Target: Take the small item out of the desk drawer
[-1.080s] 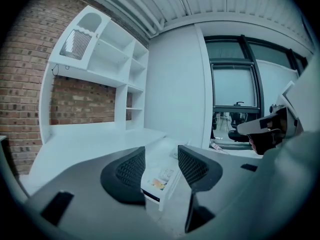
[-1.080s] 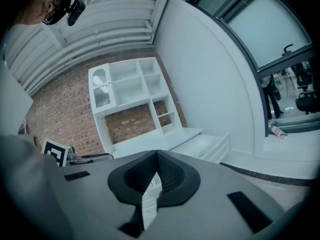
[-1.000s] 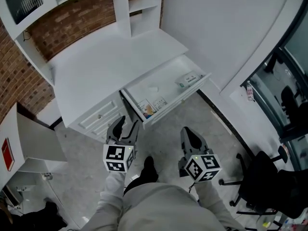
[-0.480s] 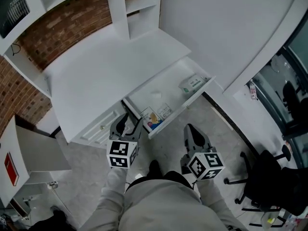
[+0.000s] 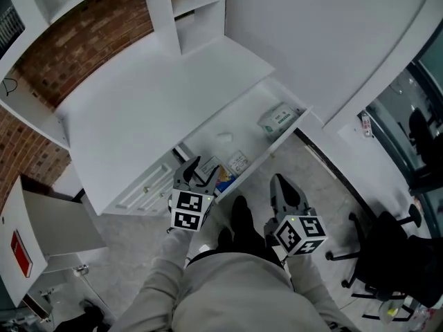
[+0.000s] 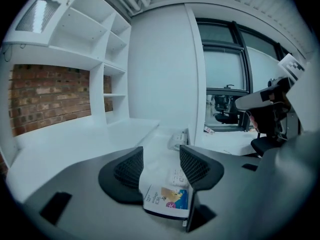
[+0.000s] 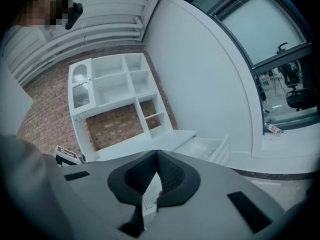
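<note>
The white desk drawer (image 5: 294,126) stands pulled out. At its near left end lies a small colourful packet (image 5: 223,177), with a small white card (image 5: 239,161) just beyond it. A green-and-white pack (image 5: 279,120) lies at the far right end. My left gripper (image 5: 196,170) hovers over the drawer's near left corner. In the left gripper view its jaws (image 6: 160,159) are opening, and the colourful packet (image 6: 168,200) lies below and between them, untouched. My right gripper (image 5: 284,187) hangs in front of the drawer, its jaws (image 7: 156,156) shut with tips together.
The white desk top (image 5: 145,109) carries a shelf unit (image 5: 187,9) against a brick wall (image 5: 76,37). A small white scrap (image 5: 224,135) lies mid-drawer. More drawers (image 5: 142,185) sit left of the open one. A black office chair (image 5: 394,254) stands at the right. My legs fill the bottom.
My left gripper has moved right and forward, from in front of the left drawers to over the open drawer's near corner, jaws wider. The right gripper has barely shifted.
</note>
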### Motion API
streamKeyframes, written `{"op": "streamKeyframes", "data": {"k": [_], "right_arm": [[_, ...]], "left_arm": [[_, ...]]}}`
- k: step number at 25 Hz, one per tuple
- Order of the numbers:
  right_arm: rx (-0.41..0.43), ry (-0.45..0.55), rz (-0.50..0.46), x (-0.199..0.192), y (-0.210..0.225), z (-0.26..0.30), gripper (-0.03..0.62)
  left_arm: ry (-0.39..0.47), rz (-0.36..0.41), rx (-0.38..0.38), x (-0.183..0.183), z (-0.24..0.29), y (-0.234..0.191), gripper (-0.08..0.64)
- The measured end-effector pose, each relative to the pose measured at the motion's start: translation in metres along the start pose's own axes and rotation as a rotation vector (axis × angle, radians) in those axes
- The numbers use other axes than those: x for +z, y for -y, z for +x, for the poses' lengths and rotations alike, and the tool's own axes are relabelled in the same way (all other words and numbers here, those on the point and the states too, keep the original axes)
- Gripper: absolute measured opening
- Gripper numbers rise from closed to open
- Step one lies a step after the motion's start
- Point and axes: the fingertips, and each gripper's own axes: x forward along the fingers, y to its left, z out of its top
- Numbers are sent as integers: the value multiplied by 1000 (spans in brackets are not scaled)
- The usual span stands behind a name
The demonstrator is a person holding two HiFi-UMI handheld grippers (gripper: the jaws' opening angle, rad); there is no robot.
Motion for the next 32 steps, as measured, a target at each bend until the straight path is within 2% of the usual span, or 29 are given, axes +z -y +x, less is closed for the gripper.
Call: {"op": "streamKeyframes", "data": {"k": [8, 14, 18, 22, 29, 32], "right_arm": [[-6, -3, -19, 16, 26, 37, 28], [-24, -33, -11, 20, 51, 63, 28], [-36, -46, -3, 22, 64, 79, 28], [-43, -56, -3, 25, 72, 93, 28], [-60, -71, -1, 27, 86, 109, 28], [-65, -83, 10, 25, 90, 114, 28]], "left_arm": [[-128, 32, -48, -23, 62, -8, 229], [-185, 20, -68, -44, 113, -14, 230], [-234, 56, -96, -50, 143, -15, 237], [-283, 56, -144, -58, 170, -17, 242], [-399, 91, -190, -82, 207, -22, 245], [-454, 128, -204, -98, 221, -23, 249]]}}
